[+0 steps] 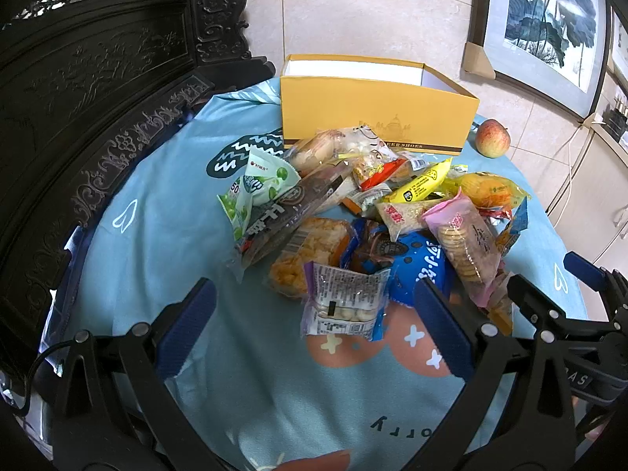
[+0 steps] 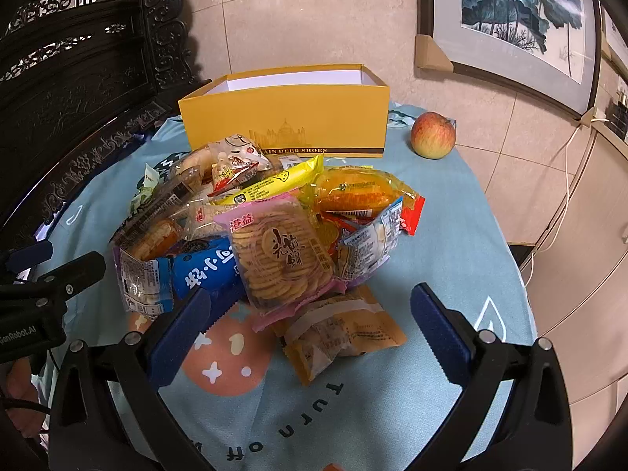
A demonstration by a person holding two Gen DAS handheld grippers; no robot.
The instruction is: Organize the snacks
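A heap of snack packets (image 1: 365, 216) (image 2: 274, 227) lies in the middle of the round table, in front of an open yellow shoe box (image 1: 373, 114) (image 2: 290, 114). My left gripper (image 1: 314, 298) is open just short of a purple-edged packet (image 1: 345, 302) at the heap's near side. My right gripper (image 2: 314, 306) is open too, its fingers on either side of an orange-brown packet (image 2: 337, 337) and the low edge of a pink cracker packet (image 2: 278, 255). Nothing is held. The right gripper also shows at the right edge of the left wrist view (image 1: 557, 306).
An apple (image 1: 492, 137) (image 2: 433, 135) sits to the right of the box near the table's edge. A light blue printed cloth (image 1: 165, 204) (image 2: 439, 243) covers the table. Dark carved furniture (image 1: 78, 98) stands close on the left, and framed pictures (image 2: 518, 19) lean on the tiled wall.
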